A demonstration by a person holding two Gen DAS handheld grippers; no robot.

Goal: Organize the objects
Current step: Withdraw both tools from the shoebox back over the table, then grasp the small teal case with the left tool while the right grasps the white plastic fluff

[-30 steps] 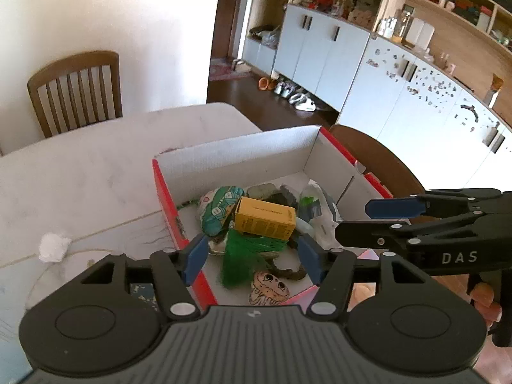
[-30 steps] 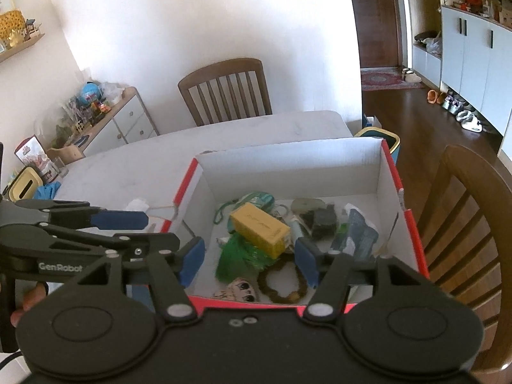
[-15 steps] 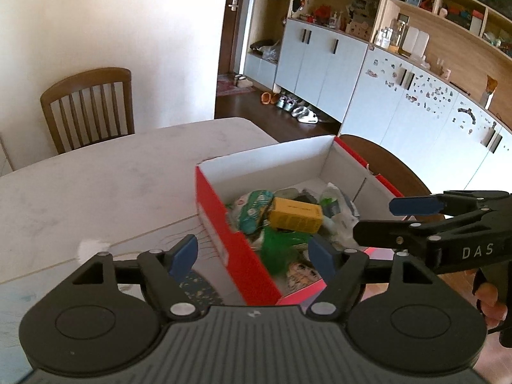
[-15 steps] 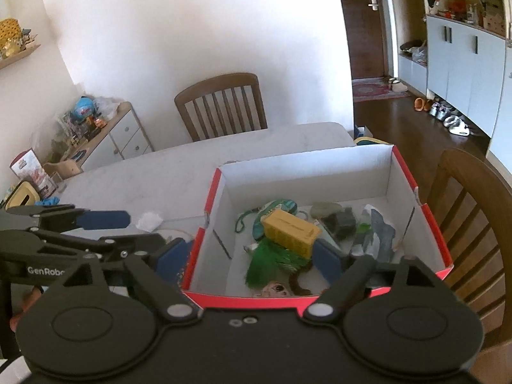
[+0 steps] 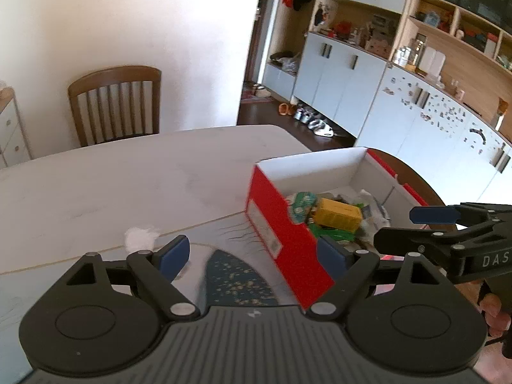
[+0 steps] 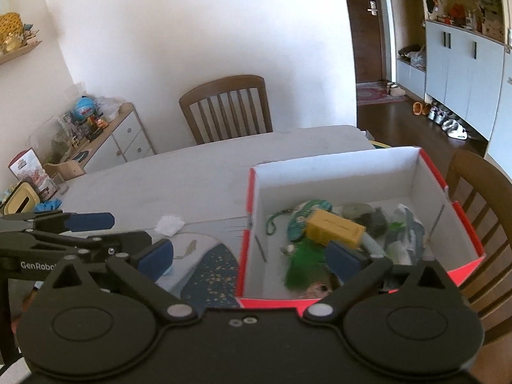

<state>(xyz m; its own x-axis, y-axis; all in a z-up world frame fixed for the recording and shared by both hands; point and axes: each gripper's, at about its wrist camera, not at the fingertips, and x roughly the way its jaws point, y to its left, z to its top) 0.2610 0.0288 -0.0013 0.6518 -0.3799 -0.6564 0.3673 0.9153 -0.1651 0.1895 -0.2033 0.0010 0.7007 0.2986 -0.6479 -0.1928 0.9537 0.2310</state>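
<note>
Both claws hang above the table (image 5: 134,179) with jaws spread wide and nothing between them: the left claw (image 5: 252,254) straddles the near left corner of the red box (image 5: 281,236), and the right claw (image 6: 249,257) hovers over the box's near wall. Inside the box lie the gathered things: a yellow carton (image 6: 334,232) near the middle, a green feathery toy (image 6: 304,265) just in front of it, a teal pouch (image 6: 308,212) behind it, and a crumpled clear bag (image 6: 404,233) toward the box's right wall. Left of the box, on the table, sits a white wad of tissue (image 6: 169,224), with a dark speckled cloth (image 6: 211,278) between it and the box's near left corner. My reading is that the sorting is between picks, the box already filled. The likely next move is the left claw dropping onto the tissue, left of the box, closing gently on that soft lump, then lifting it clear of the box wall.
</note>
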